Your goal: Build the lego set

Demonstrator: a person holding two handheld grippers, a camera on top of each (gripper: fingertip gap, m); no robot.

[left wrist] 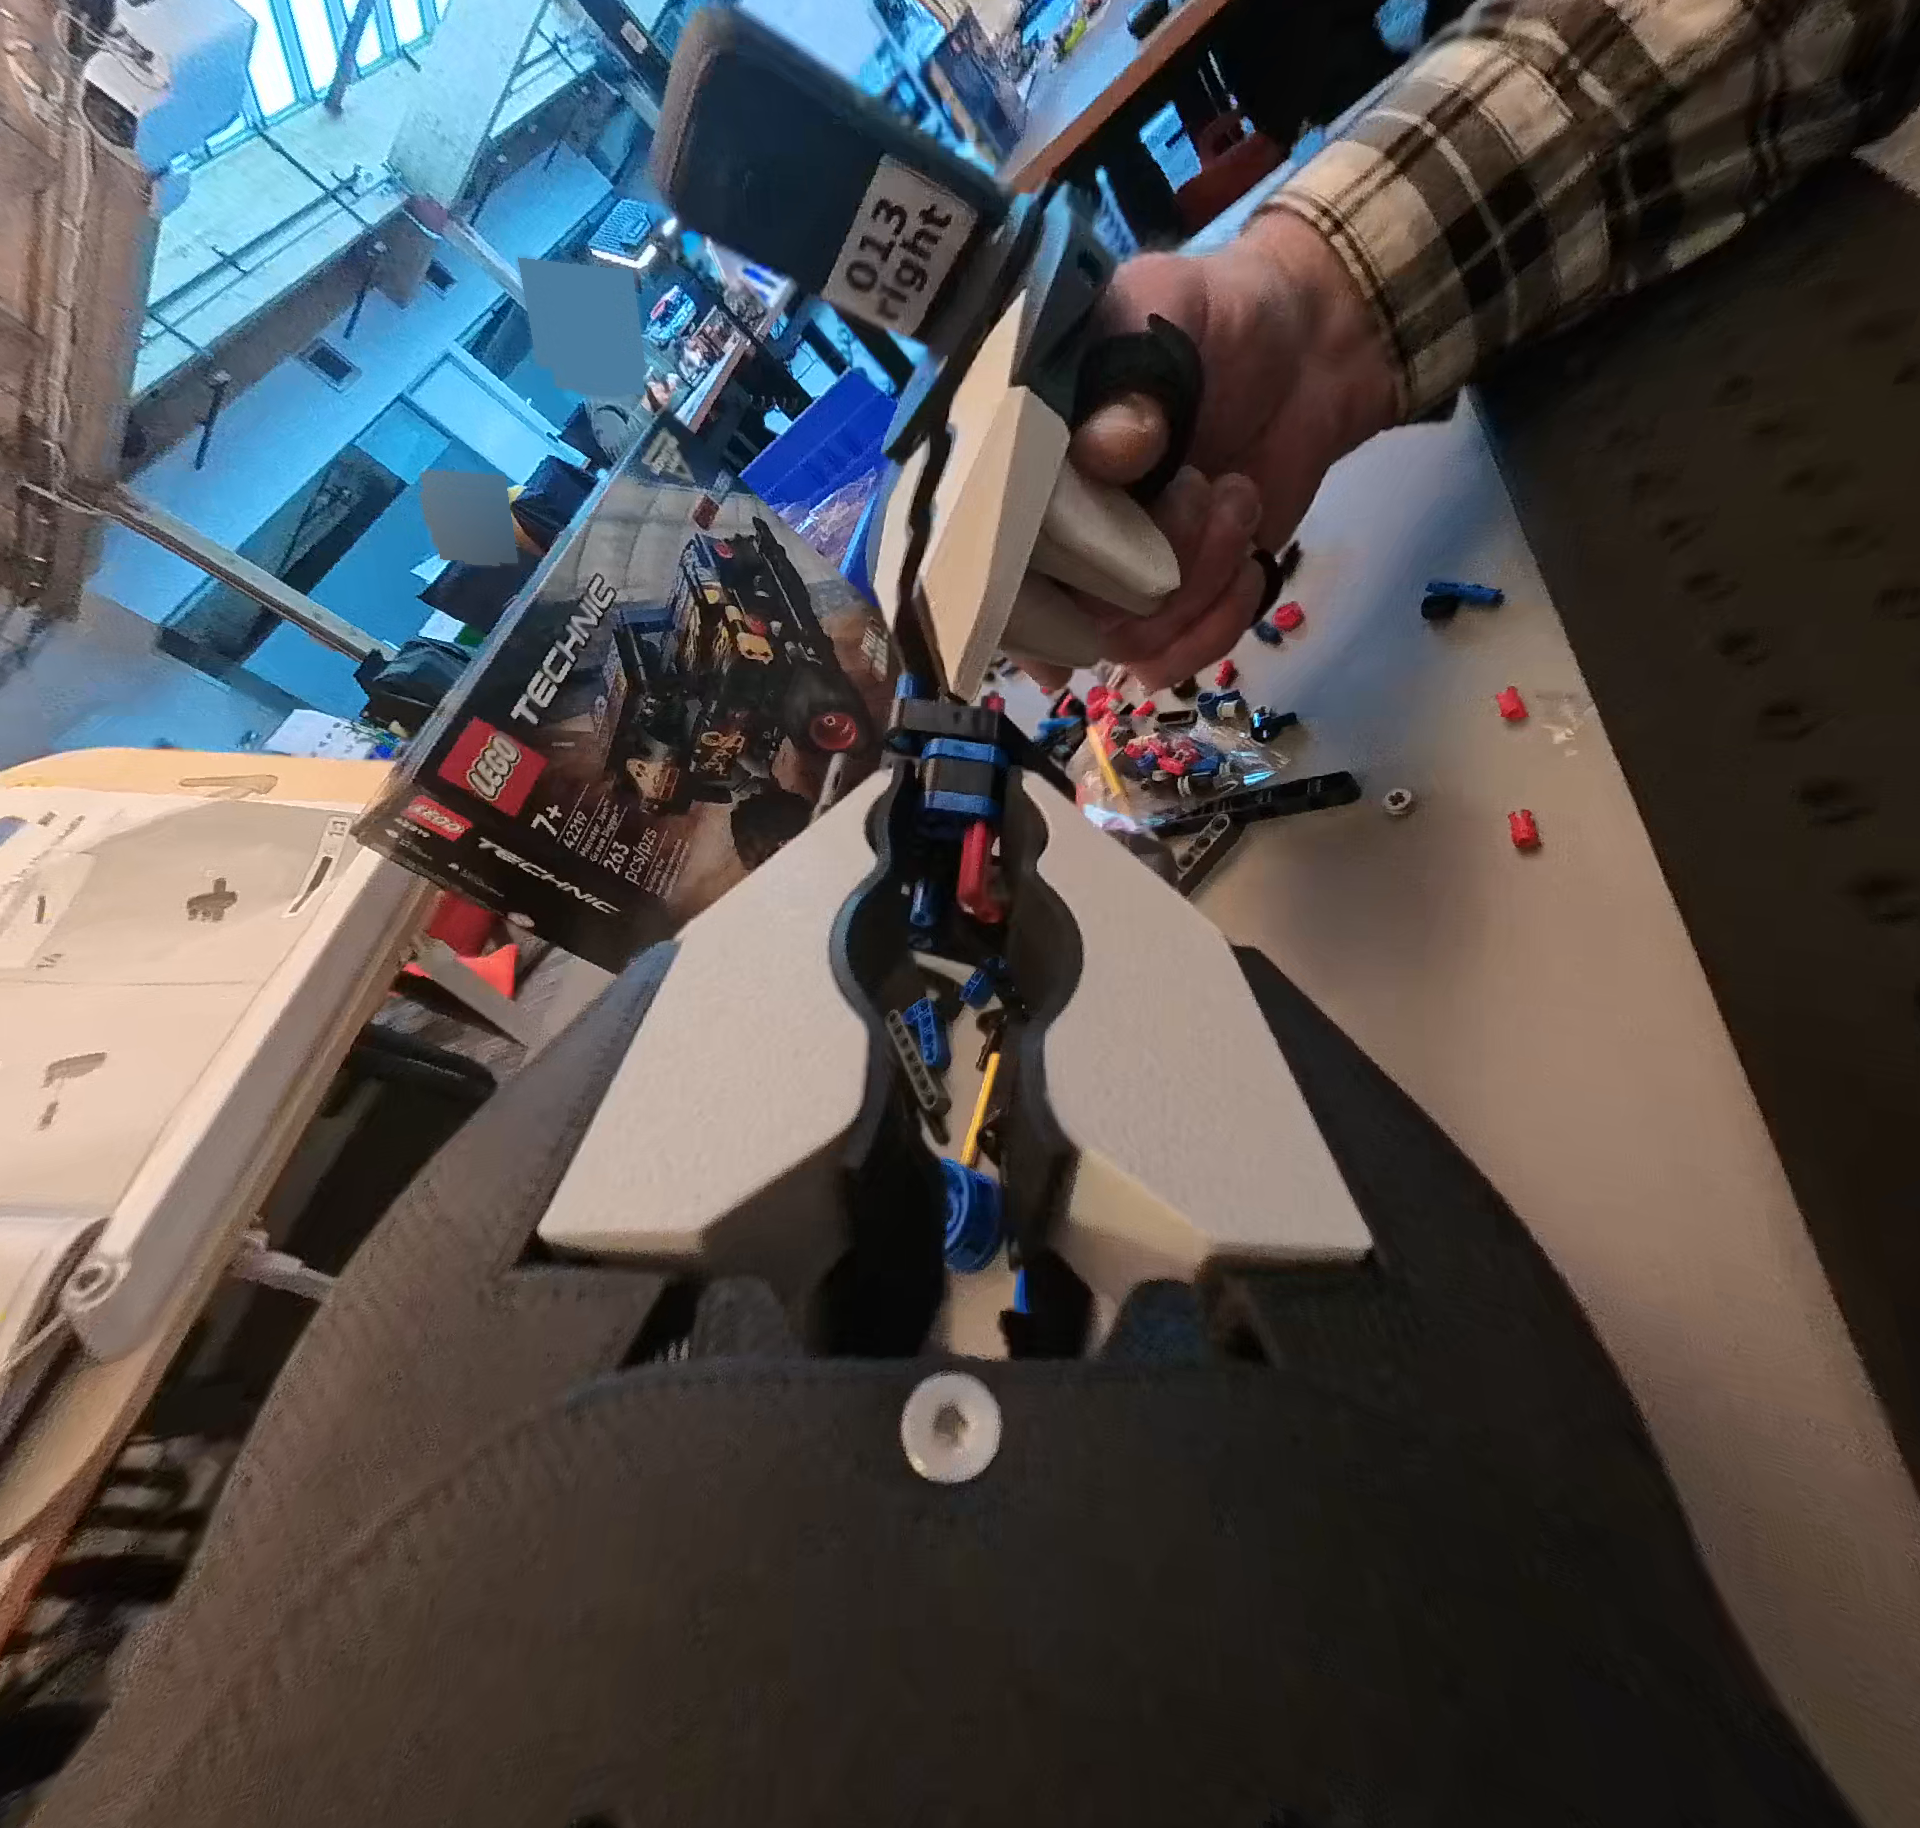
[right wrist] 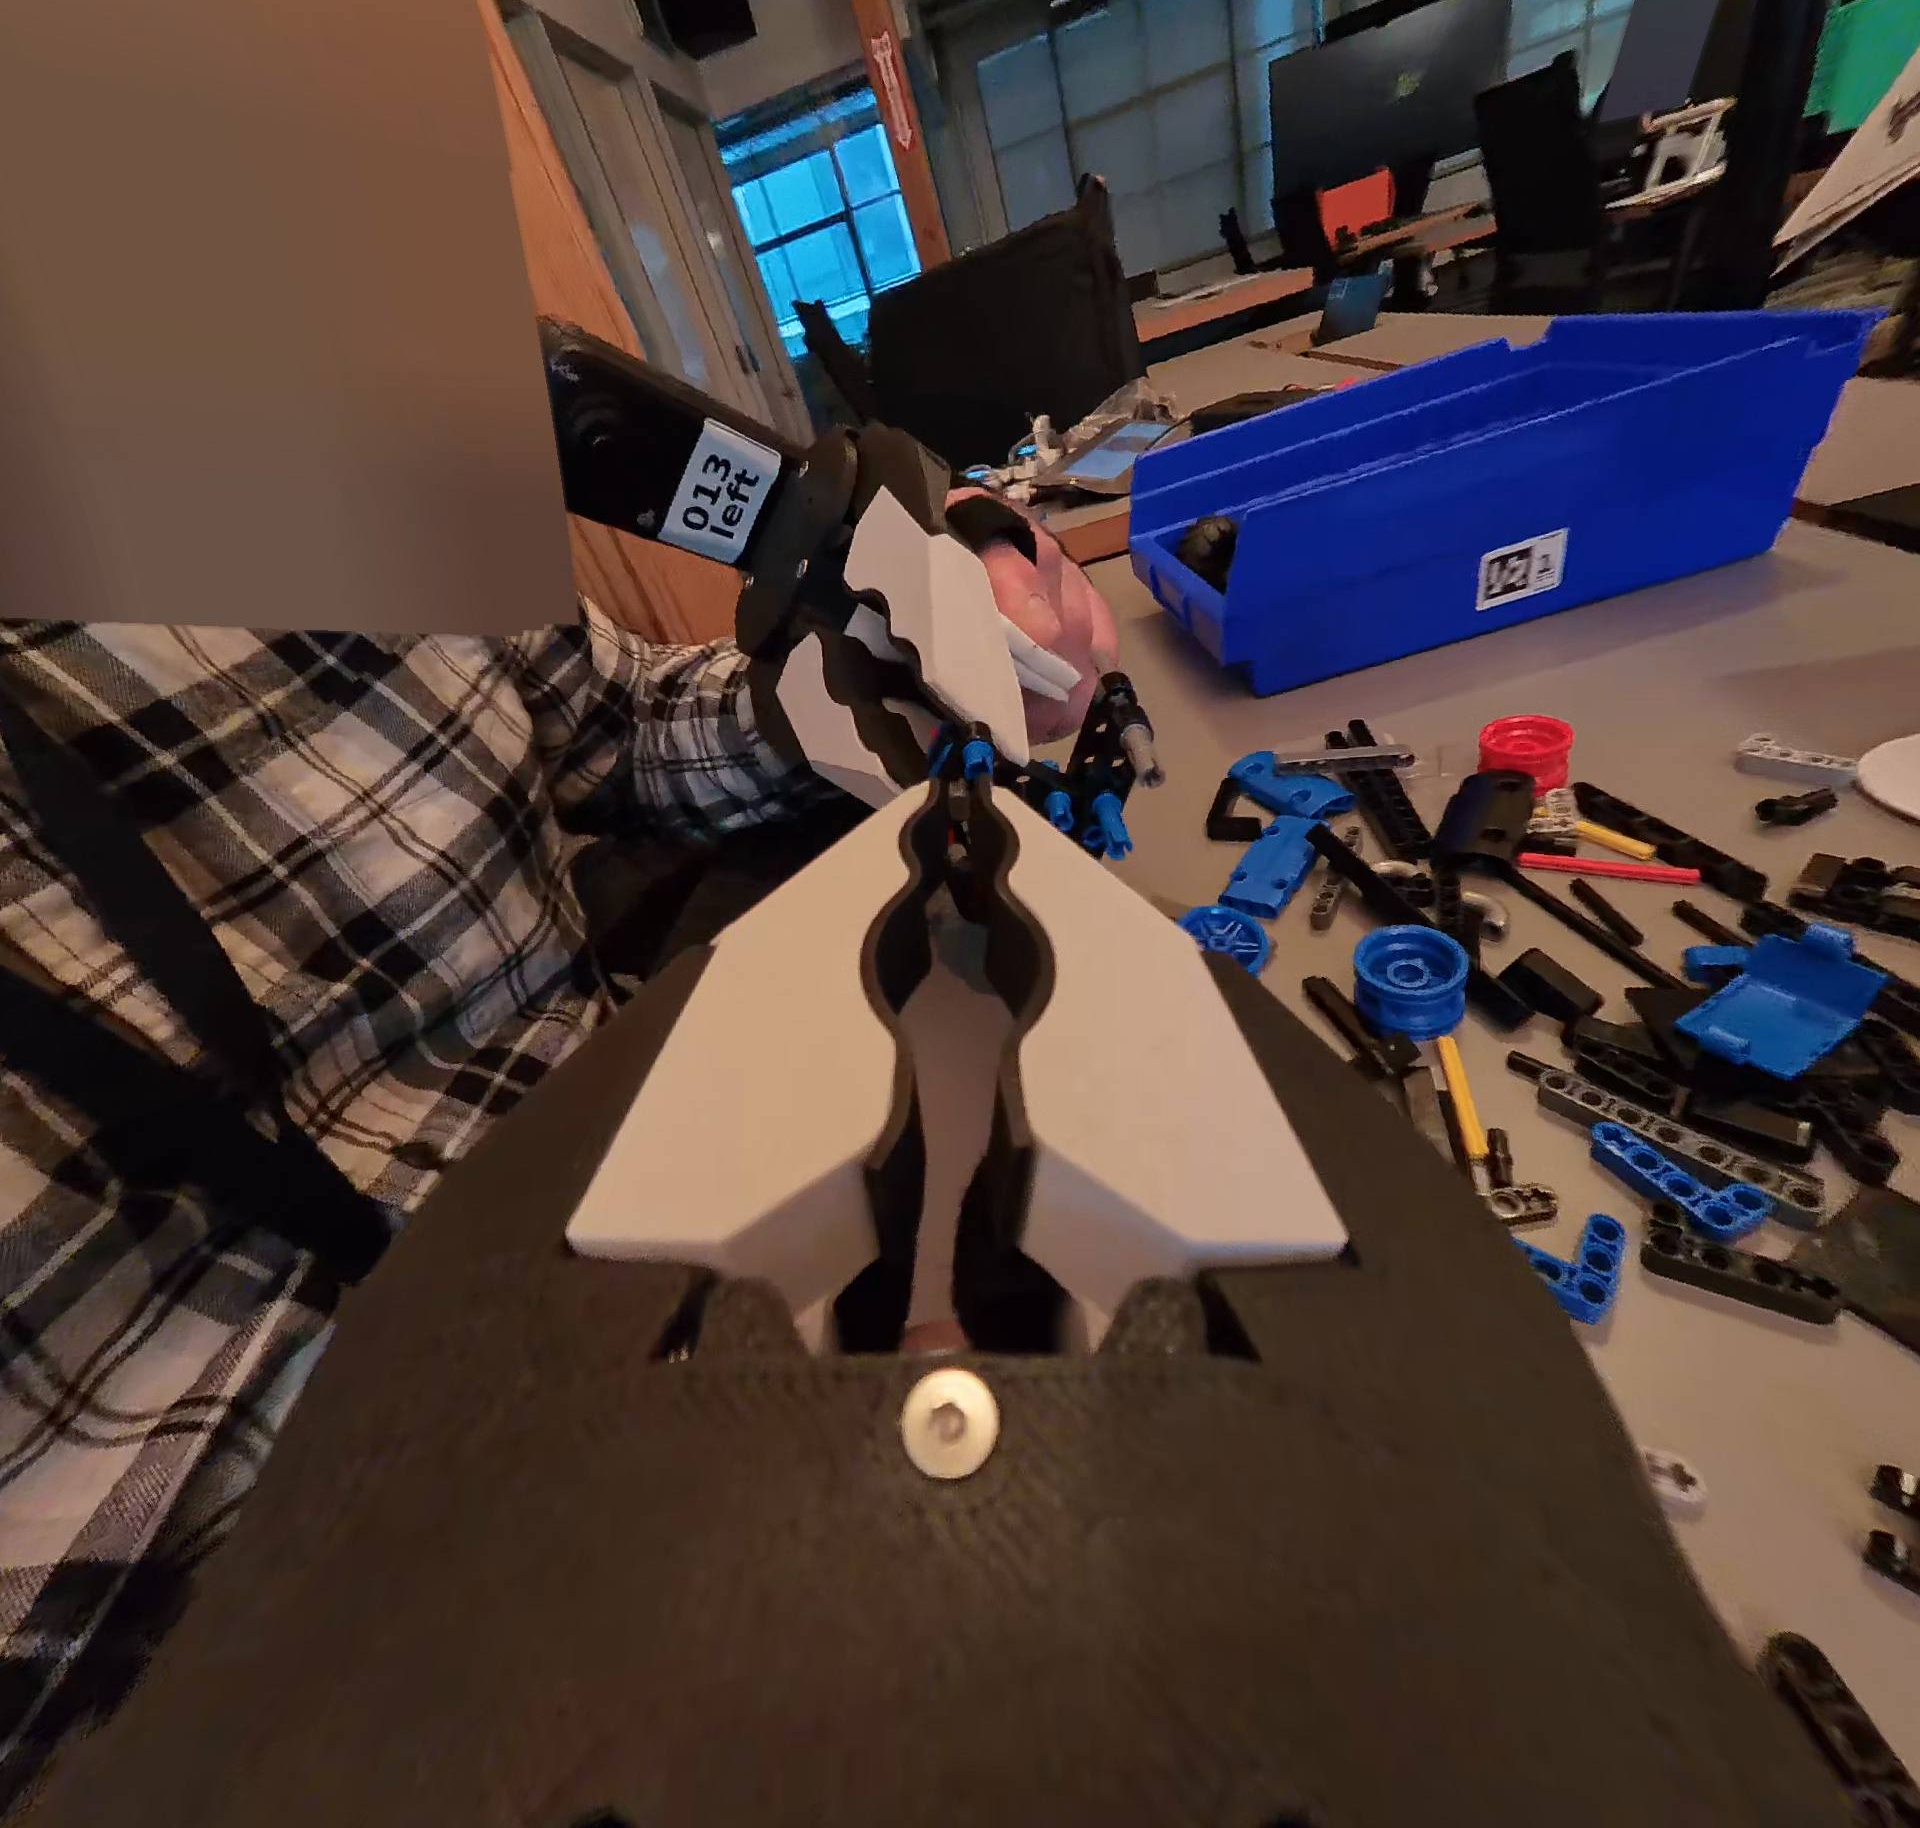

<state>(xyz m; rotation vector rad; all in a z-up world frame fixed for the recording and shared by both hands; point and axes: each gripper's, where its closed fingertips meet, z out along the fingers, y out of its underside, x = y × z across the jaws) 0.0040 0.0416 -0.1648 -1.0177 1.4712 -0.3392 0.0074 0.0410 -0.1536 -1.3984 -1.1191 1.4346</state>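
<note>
Above the table [right wrist: 1714, 718], both grippers meet tip to tip: left gripper [left wrist: 951, 791] and right gripper [right wrist: 961, 791], jaws narrow, each clamping the black-and-blue lego assembly [right wrist: 1070, 781]. Right, loose parts [right wrist: 1621, 1030]. Farther right, blue bin [right wrist: 1455, 521].

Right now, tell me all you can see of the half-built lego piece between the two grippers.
The lego assembly is a small frame of black beams with holes, joined by blue pins, with a red part and a grey axle end sticking out. It looks like hard plastic. It is held up off the table, not resting on it. The left hand-held gripper is shut on one side, the right hand-held gripper is shut on the other, their tips meeting at the same spot. Loose parts lie below.
</note>
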